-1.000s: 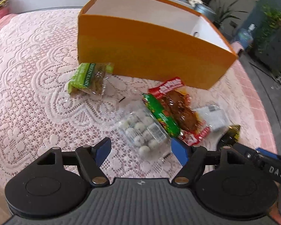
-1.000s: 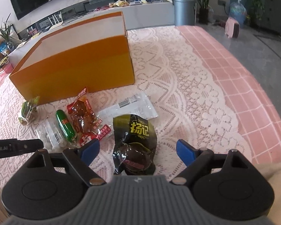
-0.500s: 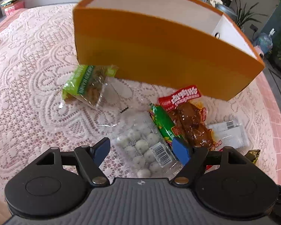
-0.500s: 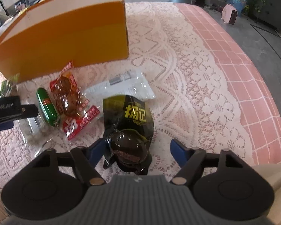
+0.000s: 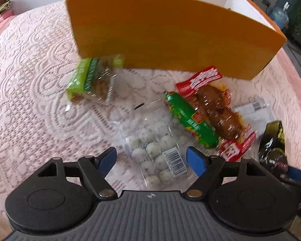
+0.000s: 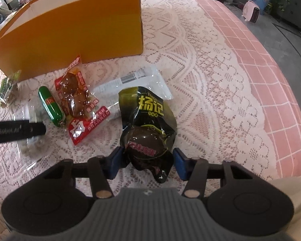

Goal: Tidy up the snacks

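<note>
Snack packs lie on the lace cloth before an orange box (image 5: 170,34), also in the right wrist view (image 6: 70,28). My left gripper (image 5: 151,158) is open around a clear pack of white balls (image 5: 156,152). Beside it lie a green sausage (image 5: 190,120), a red meat pack (image 5: 214,108) and a green raisin pack (image 5: 92,80). My right gripper (image 6: 147,160) is partly closed, its blue pads against the lower end of a black egg pack (image 6: 148,124), which rests on the cloth. A white packet (image 6: 138,84) lies behind it.
The box stands open at the top, close behind the snacks. The left gripper's finger (image 6: 16,131) reaches in at the left of the right wrist view. Pink checked cloth (image 6: 271,70) covers the table's right side, with floor beyond.
Both grippers moved forward and down. The clear ball pack now lies between the left pads. The right pads narrowed from wide open to the sides of the black egg pack.
</note>
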The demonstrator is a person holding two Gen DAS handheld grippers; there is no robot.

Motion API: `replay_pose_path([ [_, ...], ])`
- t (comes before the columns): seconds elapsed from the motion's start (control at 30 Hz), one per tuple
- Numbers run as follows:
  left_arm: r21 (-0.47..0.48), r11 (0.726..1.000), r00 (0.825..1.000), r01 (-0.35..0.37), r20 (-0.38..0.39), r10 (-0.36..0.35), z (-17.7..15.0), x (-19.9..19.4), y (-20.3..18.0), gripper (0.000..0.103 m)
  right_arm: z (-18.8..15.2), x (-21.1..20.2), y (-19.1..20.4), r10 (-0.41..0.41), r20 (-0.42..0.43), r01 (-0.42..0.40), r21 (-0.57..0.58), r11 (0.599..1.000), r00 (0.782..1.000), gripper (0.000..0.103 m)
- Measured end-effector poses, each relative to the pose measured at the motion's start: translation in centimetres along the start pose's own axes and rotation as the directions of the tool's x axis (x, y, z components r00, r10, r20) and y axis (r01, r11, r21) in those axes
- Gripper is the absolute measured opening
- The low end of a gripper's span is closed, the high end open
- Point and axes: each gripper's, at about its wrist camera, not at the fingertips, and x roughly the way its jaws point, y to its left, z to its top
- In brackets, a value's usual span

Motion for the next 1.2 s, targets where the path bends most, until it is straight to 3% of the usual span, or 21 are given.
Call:
replay_pose_path([
  [0.3, 0.100, 0.995, 0.996, -0.018, -0.087, 0.026, -1.0, -1.1, 2.5, 0.087, 0.0, -0.1, 0.0, 0.005, 0.021, -0.004, -0.005, 1.000, 1.000, 0.053],
  [0.5, 0.008, 0.999, 0.999, 0.037, -0.030, -0.037, -1.0, -2.0, 3.6, 0.089, -0.3, -0.5, -0.1, 0.023, 0.042, -0.023, -0.007, 1.000, 0.999, 0.053],
  [0.63, -0.123, 0.983, 0.989, 0.137, -0.035, -0.142, -1.3, -1.6, 5.2, 0.092, -0.3, -0.5, 0.0, 0.027, 0.039, -0.027, -0.011, 1.000, 0.999, 0.053],
  [0.8, -0.160, 0.984, 0.997, 0.078, 0.015, -0.077, -1.7, -1.6, 4.2, 0.093, -0.3, -0.4, 0.1, 0.028, 0.042, -0.027, -0.020, 0.999, 0.999, 0.052],
  [0.93, -0.020, 0.999, 1.000, -0.026, 0.015, 0.026, -1.9, -1.2, 1.7, 0.093, -0.4, -0.4, 0.2, 0.025, 0.042, -0.024, -0.026, 0.999, 0.999, 0.052],
  [1.07, 0.088, 0.988, 0.992, -0.125, 0.015, 0.124, -2.6, -1.1, 0.6, 0.092, -0.4, -0.2, 0.1, 0.029, 0.034, -0.028, -0.026, 0.999, 0.999, 0.053],
  [1.2, 0.051, 0.993, 0.994, -0.107, -0.006, 0.107, -2.3, -0.5, 1.1, 0.096, -0.4, 0.0, 0.4, 0.022, 0.022, -0.022, -0.035, 0.999, 1.000, 0.053],
])
